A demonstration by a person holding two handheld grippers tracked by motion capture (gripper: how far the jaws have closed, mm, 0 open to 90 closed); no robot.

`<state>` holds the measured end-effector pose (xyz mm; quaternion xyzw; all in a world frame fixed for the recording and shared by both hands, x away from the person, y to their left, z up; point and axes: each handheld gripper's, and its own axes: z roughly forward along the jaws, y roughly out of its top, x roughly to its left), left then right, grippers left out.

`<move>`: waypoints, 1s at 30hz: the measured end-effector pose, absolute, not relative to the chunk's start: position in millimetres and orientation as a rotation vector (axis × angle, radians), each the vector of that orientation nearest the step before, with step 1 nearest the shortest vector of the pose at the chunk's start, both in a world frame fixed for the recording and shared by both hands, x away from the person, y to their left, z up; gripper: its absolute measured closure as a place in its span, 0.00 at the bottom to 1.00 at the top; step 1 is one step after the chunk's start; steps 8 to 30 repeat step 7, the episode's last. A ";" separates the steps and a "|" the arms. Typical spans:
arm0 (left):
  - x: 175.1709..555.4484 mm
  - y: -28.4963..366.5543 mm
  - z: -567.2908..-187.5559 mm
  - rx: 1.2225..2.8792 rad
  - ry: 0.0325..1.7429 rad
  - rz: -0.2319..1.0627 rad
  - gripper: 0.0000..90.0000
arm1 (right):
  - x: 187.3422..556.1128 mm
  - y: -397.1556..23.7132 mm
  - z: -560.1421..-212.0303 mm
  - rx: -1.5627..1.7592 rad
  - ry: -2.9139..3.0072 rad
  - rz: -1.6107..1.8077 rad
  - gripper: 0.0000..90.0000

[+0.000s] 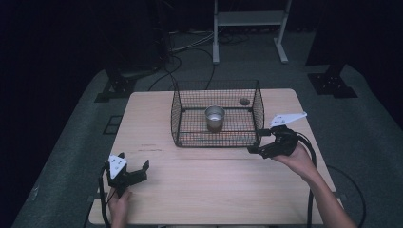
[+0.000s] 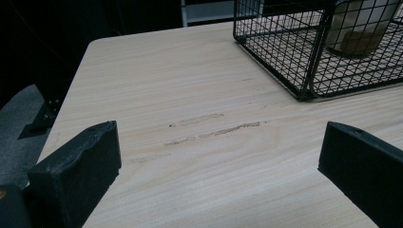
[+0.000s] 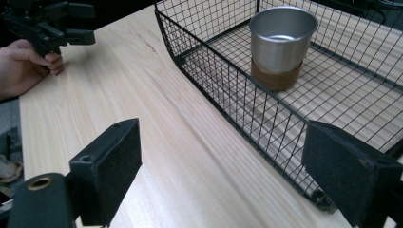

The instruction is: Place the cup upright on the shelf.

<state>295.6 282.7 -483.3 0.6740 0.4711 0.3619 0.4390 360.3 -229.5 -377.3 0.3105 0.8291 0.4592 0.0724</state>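
Note:
A black wire basket (image 1: pixel 190 118) (image 2: pixel 285 61) (image 3: pixel 223 85) stands at the back middle of the wooden table (image 1: pixel 204 190). Inside it a steel cup (image 1: pixel 215 118) (image 2: pixel 361 28) (image 3: pixel 281 42) with a brown base stands upright. My right gripper (image 1: pixel 257 142) (image 3: pixel 221 166) is at the basket's front right corner, open; the basket's front wire wall runs between its jaws without touching the pads. At the table's front left, my left gripper (image 1: pixel 133 161) (image 2: pixel 218 156) (image 3: pixel 88 23) is open over bare wood, with nothing between its jaws.
A small round hole (image 1: pixel 244 101) lies in the tabletop behind the basket. Faint scuff marks (image 2: pixel 214 130) cross the wood ahead of the left gripper. On the floor beyond the table stand a white frame (image 1: pixel 249 19), black stand feet (image 1: pixel 332 83) and cables.

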 end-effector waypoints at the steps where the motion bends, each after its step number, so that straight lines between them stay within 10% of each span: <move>1: 295.6 282.6 -483.4 1.676 1.170 0.900 0.00 | 358.4 -231.6 -379.4 0.937 2.489 1.389 0.14; 30: 295.9 282.5 -483.4 1.674 1.171 0.899 0.00 | 342.4 -240.0 -389.2 0.943 2.449 1.399 0.14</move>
